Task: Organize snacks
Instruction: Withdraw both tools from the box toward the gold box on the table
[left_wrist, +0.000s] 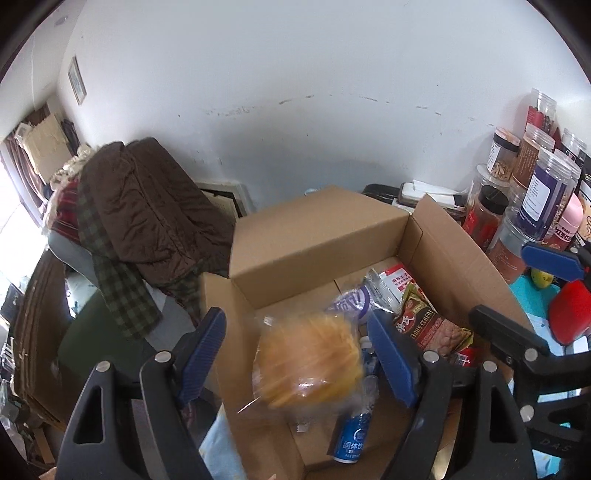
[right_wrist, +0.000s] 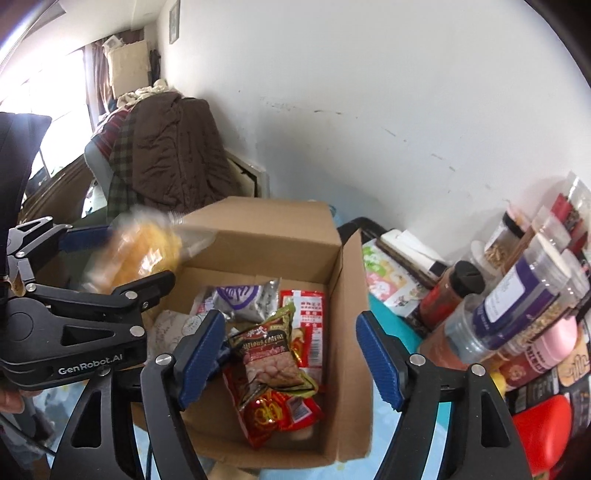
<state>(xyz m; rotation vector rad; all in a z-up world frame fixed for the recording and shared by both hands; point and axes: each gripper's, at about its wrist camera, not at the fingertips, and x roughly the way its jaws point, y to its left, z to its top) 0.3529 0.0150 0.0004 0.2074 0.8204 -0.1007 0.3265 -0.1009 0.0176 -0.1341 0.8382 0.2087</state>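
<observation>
An open cardboard box (left_wrist: 317, 236) stands in front of me. It holds a green peanut packet (right_wrist: 273, 354), a red packet (right_wrist: 280, 410), a silver and purple packet (right_wrist: 243, 295) and a small blue bottle (left_wrist: 352, 435). My left gripper (left_wrist: 301, 332) hovers over the box's near left corner. A clear bag of yellow snacks (left_wrist: 310, 362) shows as a blur between its fingers, with a gap to the left pad (left_wrist: 203, 354). Above the packets my right gripper (right_wrist: 291, 354) stands open, with nothing between its pads.
Several plastic jars (right_wrist: 517, 306) and spice bottles crowd the table to the right of the box, with a red case (right_wrist: 539, 432) in front of them. A chair draped with a brown jacket (left_wrist: 155, 206) stands to the left. A white wall is behind.
</observation>
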